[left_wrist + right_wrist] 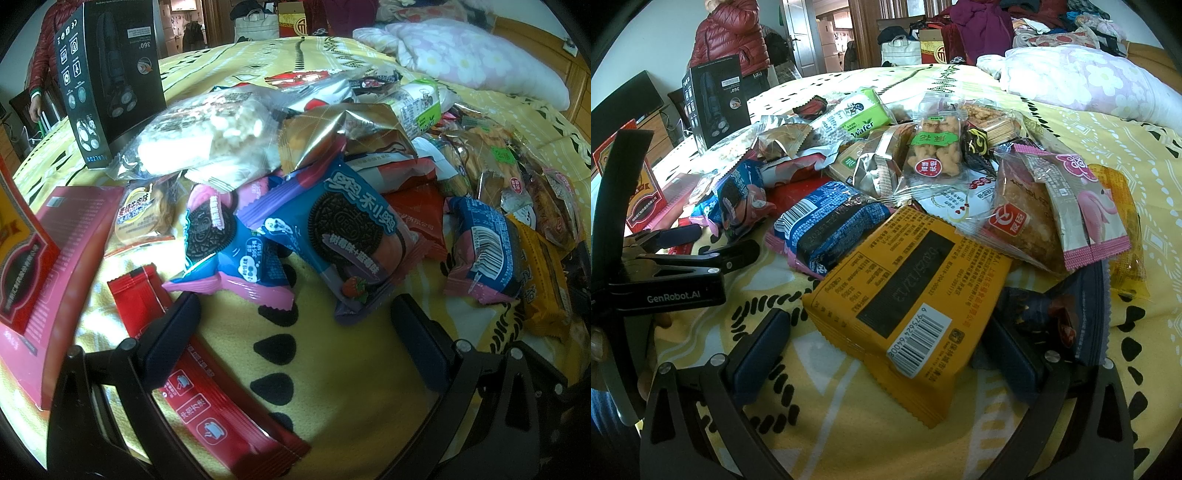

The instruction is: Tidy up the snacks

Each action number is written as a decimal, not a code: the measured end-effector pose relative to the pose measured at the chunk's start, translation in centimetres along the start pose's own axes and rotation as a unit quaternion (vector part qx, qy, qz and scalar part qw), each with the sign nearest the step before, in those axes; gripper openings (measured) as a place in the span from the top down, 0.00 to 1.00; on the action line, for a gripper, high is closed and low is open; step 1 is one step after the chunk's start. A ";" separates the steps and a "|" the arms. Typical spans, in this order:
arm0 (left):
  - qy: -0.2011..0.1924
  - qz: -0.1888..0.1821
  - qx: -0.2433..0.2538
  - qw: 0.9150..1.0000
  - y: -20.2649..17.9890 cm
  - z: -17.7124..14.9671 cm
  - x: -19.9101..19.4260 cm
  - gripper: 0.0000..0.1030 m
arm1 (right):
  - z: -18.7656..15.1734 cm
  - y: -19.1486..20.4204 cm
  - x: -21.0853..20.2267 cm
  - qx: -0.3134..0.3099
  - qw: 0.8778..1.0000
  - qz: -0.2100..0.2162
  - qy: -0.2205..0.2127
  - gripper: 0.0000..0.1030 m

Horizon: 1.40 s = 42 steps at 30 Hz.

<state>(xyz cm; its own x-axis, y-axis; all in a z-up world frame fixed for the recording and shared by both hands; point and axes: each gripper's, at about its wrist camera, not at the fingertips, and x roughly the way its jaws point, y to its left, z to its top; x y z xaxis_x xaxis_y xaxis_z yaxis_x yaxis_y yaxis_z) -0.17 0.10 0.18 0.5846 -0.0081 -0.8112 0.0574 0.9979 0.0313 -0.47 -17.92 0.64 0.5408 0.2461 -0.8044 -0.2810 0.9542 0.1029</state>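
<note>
The snack pile (332,155) lies on the bed cover (332,387), and the Oreo packet (351,236) is at its near edge, at 12 o'clock from the left gripper (295,325). The stick sachet (195,373) lies at 9 o'clock, under the gripper's left finger, with the flat box (48,266) further left. The tall box (110,77) stands behind at 11 o'clock, the pillow (461,55) at 1 o'clock.
</note>
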 end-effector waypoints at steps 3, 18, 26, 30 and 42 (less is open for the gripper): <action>0.000 0.000 0.000 1.000 0.0 0.0 0.0 0.00 | 0.0 0.0 0.0 0.000 1.000 0.000 0.000 0.00; 0.000 0.000 0.000 1.000 -0.1 -0.1 -0.4 0.00 | 0.0 0.0 0.0 0.000 1.000 0.000 0.000 0.00; 0.002 0.000 0.002 1.000 -0.4 -0.2 -0.6 0.00 | 0.1 0.2 0.0 -0.003 1.000 -0.004 0.000 0.00; 0.007 -0.005 0.011 1.000 -0.4 -0.5 -1.0 0.00 | 0.0 0.5 -0.3 -0.008 1.000 -0.012 0.003 0.00; 0.003 -0.051 0.069 0.996 1.8 -0.6 -4.7 0.01 | 2.9 -1.2 -9.4 0.061 0.997 0.017 -0.050 0.16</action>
<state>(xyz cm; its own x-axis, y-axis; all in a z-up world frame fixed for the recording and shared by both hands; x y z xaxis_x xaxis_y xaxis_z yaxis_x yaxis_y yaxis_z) -3.27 1.98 3.72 0.5648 -0.1080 -0.8181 0.2269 0.9735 0.0281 -2.93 -20.89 9.82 0.6099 0.2893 -0.7378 -0.2051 0.9569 0.2057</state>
